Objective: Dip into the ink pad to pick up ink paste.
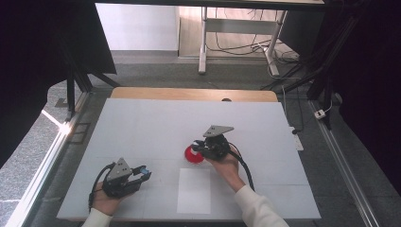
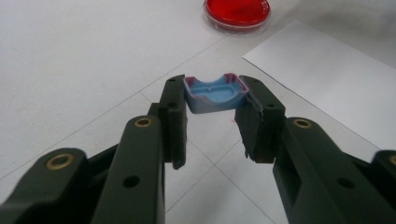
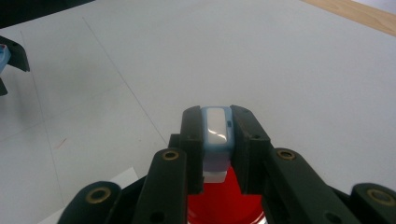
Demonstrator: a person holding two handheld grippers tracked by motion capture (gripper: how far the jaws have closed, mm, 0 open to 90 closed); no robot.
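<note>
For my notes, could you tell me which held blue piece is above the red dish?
The blue piece in the right gripper; it sits over the red dish.

A blue curved cap (image 2: 215, 94) sits apart from the red dish (image 2: 237, 12); a blue-white piece (image 3: 216, 133) hangs just above the dish.

My left gripper (image 2: 212, 135) has matt black plastic jaws with brass-coloured bushings set in the links, and it pinches a smooth light-blue plastic cap (image 2: 215, 94) with a faint pink edge. My right gripper (image 3: 218, 154) has the same dull black finish; the pale blue piece (image 3: 216, 130) in it has a glossy white face that catches the light. Just under it, the petri dish (image 2: 236, 13) is clear shiny plastic over wet-looking red. Beside the dish lies a matt paper sheet (image 1: 194, 190) on the smooth grey-white table (image 1: 142, 127), whose far edge is bare wood.
</note>
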